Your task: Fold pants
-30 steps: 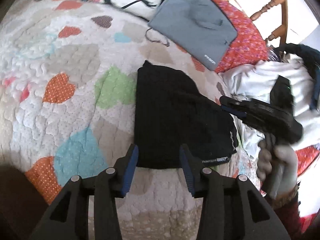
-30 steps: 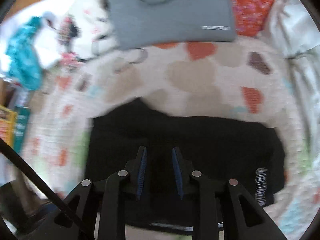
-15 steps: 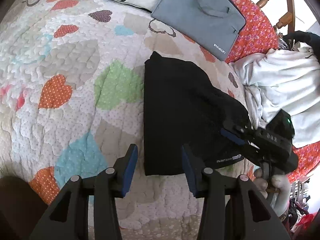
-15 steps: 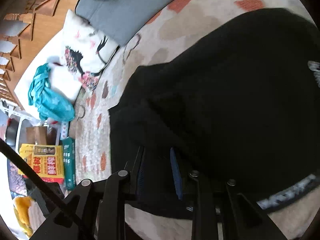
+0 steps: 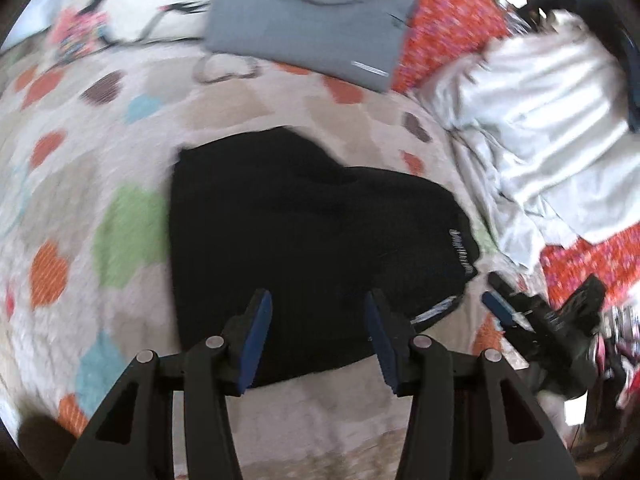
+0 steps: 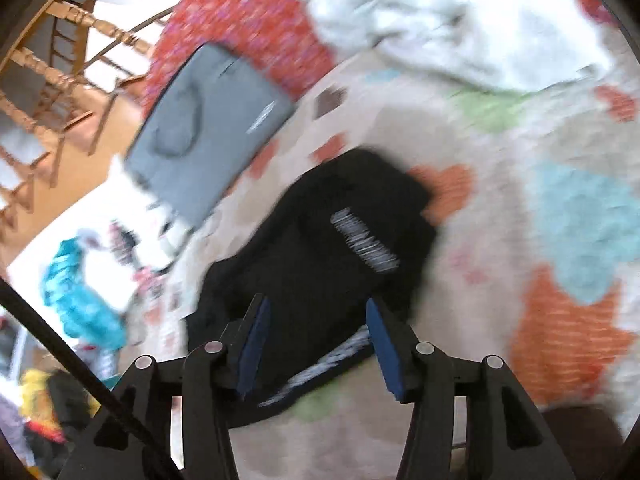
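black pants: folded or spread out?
Folded. The black pants lie as one compact block on the quilt, no legs extended.

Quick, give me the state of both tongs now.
Left tongs: open, just widening, holding nothing, over the black pants.
Right tongs: open, just widened, pants released.

Folded black pants lying on heart-patterned quilt, white lettering up. Right gripper above near edge, jaws just opened, nothing between blue fingers. Grey bag beyond, white garment top right.
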A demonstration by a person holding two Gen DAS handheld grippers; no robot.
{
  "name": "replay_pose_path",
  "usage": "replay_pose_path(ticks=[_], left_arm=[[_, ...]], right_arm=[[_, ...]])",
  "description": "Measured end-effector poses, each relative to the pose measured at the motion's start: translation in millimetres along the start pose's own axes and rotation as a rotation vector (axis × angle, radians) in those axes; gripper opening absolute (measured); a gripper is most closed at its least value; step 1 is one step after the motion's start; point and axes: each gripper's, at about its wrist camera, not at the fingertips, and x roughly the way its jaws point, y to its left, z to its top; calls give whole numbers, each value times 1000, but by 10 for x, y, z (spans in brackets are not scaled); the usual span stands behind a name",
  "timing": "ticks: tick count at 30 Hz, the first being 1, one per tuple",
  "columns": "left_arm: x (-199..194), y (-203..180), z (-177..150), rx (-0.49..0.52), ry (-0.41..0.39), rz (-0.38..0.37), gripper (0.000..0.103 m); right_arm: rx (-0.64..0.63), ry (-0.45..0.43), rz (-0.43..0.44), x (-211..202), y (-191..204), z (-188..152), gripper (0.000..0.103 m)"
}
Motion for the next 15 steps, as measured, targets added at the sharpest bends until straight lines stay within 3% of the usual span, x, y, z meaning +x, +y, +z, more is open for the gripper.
replay_pose_path(ticks=[2,8,15], left_arm=[[103,-316,197,81,41,-10,55],[416,-1062,683,205,89,-62,59],[1234,-1708,1146,324,206,-60,60]], right_arm=[[-2,-2,-33,16,-60,-24,59],[34,7,-15,55,-172,8,60],[146,28,20,146,-366,56,62]])
